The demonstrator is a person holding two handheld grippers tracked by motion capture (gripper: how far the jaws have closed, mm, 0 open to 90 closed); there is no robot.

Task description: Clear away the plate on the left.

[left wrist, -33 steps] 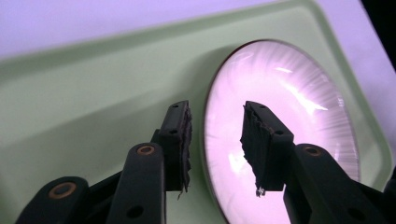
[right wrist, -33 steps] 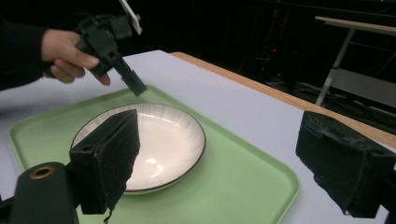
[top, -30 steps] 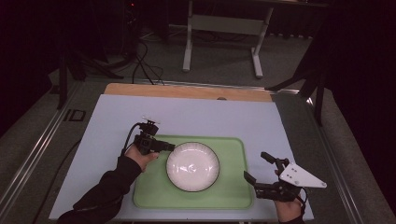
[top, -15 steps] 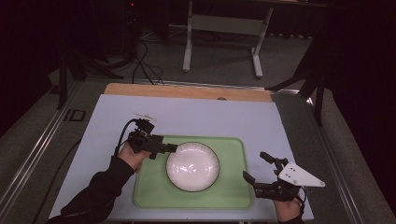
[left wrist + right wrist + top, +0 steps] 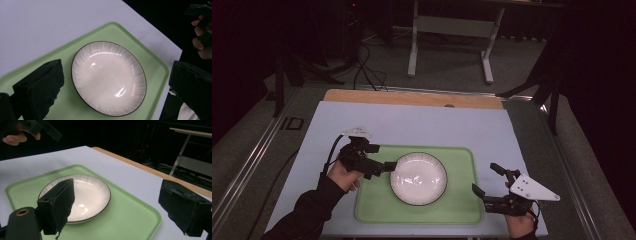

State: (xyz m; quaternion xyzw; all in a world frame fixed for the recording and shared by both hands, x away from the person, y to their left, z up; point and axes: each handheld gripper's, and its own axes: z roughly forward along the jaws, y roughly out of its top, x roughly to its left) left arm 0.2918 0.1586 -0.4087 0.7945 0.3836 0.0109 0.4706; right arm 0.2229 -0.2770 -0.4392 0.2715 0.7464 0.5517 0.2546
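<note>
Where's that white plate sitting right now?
In the high view the white plate lies in the middle of the green tray, near the table's front edge. The left tool is open beside its left rim, not touching it.

One marking is legible: the characters "ID" point(image 5: 292, 123), in dark strokes on the grey surface beside the left edge of the table, at the middle left of the high view. The plate point(image 5: 418, 178), the green tray point(image 5: 377, 207) and both gripper views carry no readable text, label, brand or number.
</note>
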